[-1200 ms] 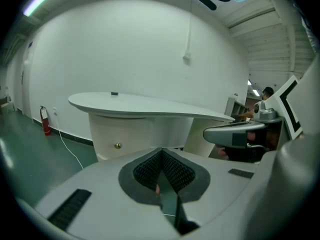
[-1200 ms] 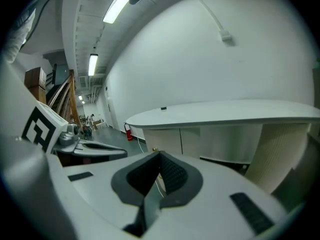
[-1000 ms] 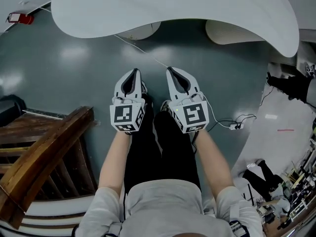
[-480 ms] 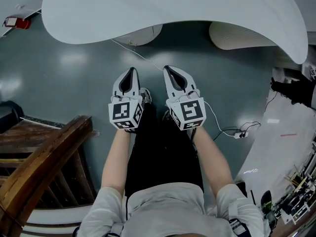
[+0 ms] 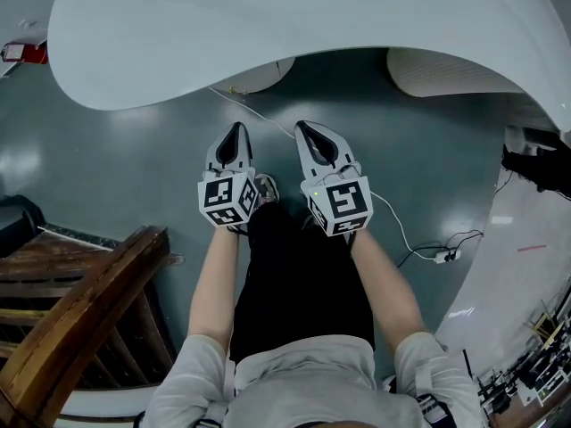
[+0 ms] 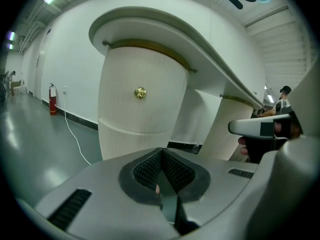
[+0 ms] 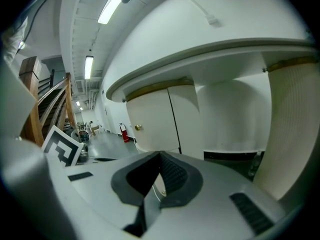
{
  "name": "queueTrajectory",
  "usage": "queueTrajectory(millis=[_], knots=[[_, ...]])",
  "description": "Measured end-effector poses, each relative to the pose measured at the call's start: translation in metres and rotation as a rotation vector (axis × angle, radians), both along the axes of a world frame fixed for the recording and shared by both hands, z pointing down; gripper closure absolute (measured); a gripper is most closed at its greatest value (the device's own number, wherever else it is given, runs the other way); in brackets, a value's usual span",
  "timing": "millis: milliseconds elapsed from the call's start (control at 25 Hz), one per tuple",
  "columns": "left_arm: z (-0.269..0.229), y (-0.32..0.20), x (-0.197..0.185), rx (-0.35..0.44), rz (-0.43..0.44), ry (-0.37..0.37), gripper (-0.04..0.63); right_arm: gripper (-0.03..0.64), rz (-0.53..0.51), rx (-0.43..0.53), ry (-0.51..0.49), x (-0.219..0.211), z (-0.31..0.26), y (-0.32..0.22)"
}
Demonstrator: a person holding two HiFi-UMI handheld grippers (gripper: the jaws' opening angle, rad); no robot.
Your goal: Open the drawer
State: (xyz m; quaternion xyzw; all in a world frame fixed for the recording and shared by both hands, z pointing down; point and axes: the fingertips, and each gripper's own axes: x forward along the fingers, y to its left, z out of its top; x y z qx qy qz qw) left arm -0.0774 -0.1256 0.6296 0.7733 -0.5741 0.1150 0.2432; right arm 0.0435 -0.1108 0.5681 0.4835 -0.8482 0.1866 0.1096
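A white curved desk top [image 5: 268, 25] rests on rounded cream pedestals [image 5: 259, 74]. In the left gripper view the nearer pedestal's drawer front [image 6: 135, 119] carries a small brass knob [image 6: 140, 92]. That same knob [image 7: 137, 128] shows small and far to the left in the right gripper view. My left gripper [image 5: 235, 132] and right gripper [image 5: 306, 132] hang side by side over the floor, short of the desk, both shut and empty. Their jaws [image 6: 161, 151] [image 7: 160, 156] point toward the pedestals, well apart from the knob.
A wooden stair railing [image 5: 80, 301] rises at the lower left. A red fire extinguisher [image 5: 25, 53] lies at the far left. A white cable [image 5: 254, 110] runs across the grey floor, and a power strip [image 5: 443, 257] lies to the right. My legs and shoes are below the grippers.
Both grippers have sunk together and drawn a little nearer the desk, whose top now fills more of the head view. Their jaws stayed shut.
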Motion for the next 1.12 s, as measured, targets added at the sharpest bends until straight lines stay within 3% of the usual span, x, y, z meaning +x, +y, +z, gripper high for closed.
queueTrajectory(millis=[120, 360, 600, 880, 1120], knots=[[0.019, -0.009, -0.003, -0.014, -0.028, 0.028, 0.591, 0.604, 0.005, -0.004, -0.012, 0.002, 0.014, -0.008], [0.063, -0.035, -0.01, -0.066, -0.125, 0.2, 0.591, 0.604, 0.009, -0.029, -0.046, 0.001, 0.04, -0.021], [0.1, -0.05, -0.031, -0.112, -0.19, 0.215, 0.591, 0.604, 0.003, -0.053, -0.041, -0.005, 0.057, -0.028], [0.13, -0.064, -0.036, -0.147, -0.189, 0.228, 0.591, 0.604, -0.017, -0.063, -0.021, -0.016, 0.065, -0.036], [0.148, -0.072, -0.042, -0.179, -0.185, 0.299, 0.576, 0.604, -0.003, -0.081, -0.01, -0.011, 0.065, -0.035]])
